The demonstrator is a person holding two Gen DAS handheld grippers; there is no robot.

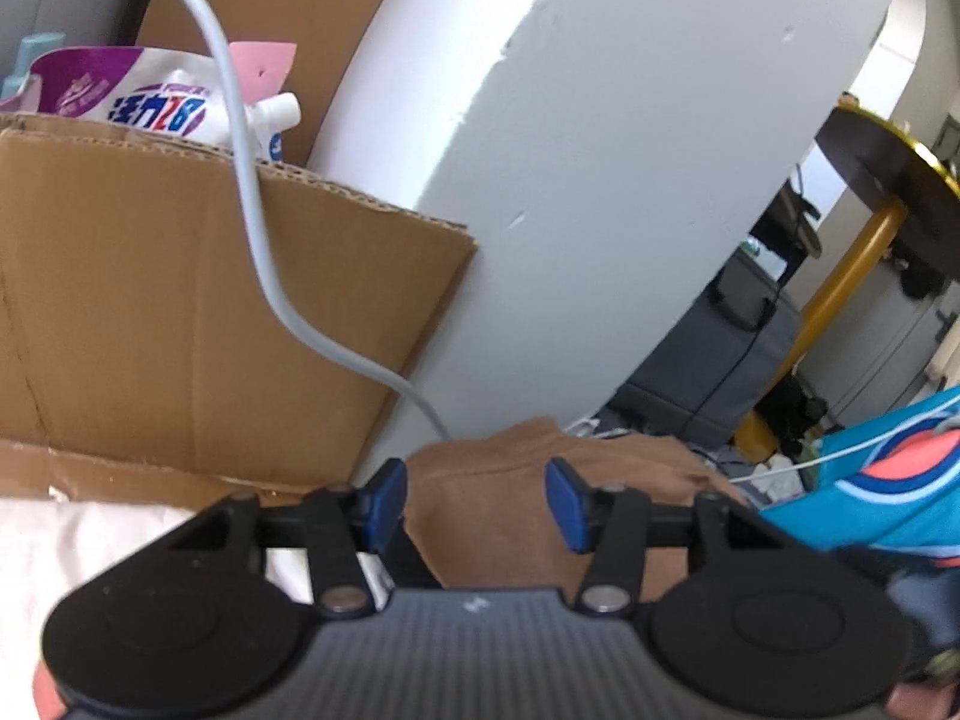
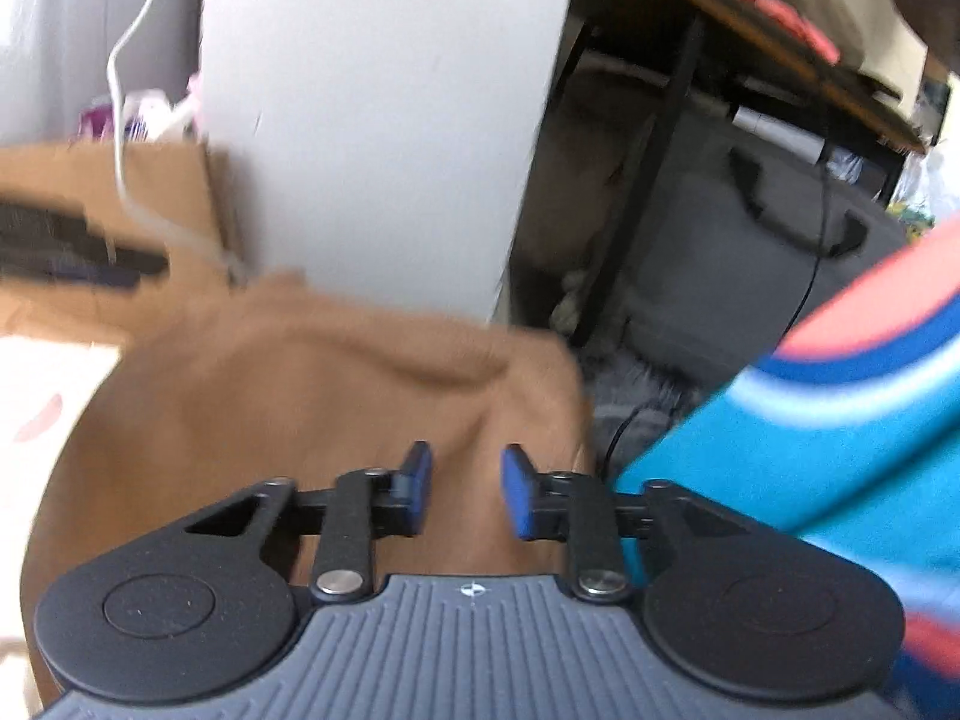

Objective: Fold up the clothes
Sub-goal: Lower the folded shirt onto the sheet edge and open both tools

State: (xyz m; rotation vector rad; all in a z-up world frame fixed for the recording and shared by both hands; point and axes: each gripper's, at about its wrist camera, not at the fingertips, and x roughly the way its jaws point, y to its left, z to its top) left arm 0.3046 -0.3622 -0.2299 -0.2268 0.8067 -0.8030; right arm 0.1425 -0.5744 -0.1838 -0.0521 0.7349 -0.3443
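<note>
The left gripper (image 1: 476,501) is spread wide and empty, with the brown garment (image 1: 528,480) directly ahead of its blue fingertips (image 1: 567,501). The right gripper (image 2: 465,489) is parted more narrowly, also empty, above the same brown garment (image 2: 288,396); a turquoise garment (image 2: 810,432) lies to its right.

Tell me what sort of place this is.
Probably a cluttered room in a home: a cardboard box holding a detergent refill pouch, a dark suitcase under a table, and a brown garment on a bed-like surface.
</note>
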